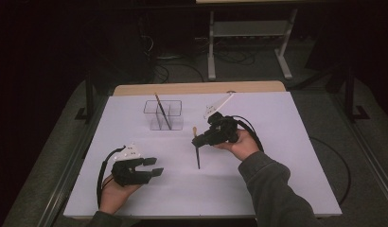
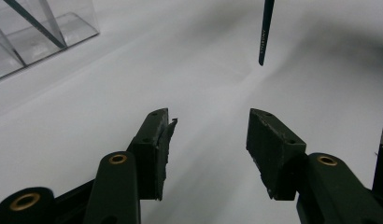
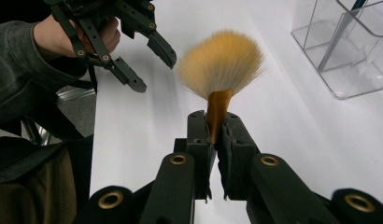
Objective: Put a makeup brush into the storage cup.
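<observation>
A: How many brushes do you count?
B: Two: one in the clear organiser (image 1: 163,115) near the table's (image 1: 277,156) far edge, one mid-table in your right gripper (image 3: 216,122), clamped on its copper ferrule.
A: And the held brush (image 3: 221,70)?
B: Orange fan bristles, dark handle. Your left gripper (image 2: 208,135) gapes, nothing between its jaws.

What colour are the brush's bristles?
Golden orange, paler at the tips; the brush shows best in the right gripper view.

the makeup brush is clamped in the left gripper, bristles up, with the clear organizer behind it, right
Not quite: the right gripper holds the makeup brush, shut on the copper part just below its bristles, as the right gripper view shows. The left gripper is open with nothing between its pads. The rest stands: bristles up, and the clear organizer sits beyond.
</observation>
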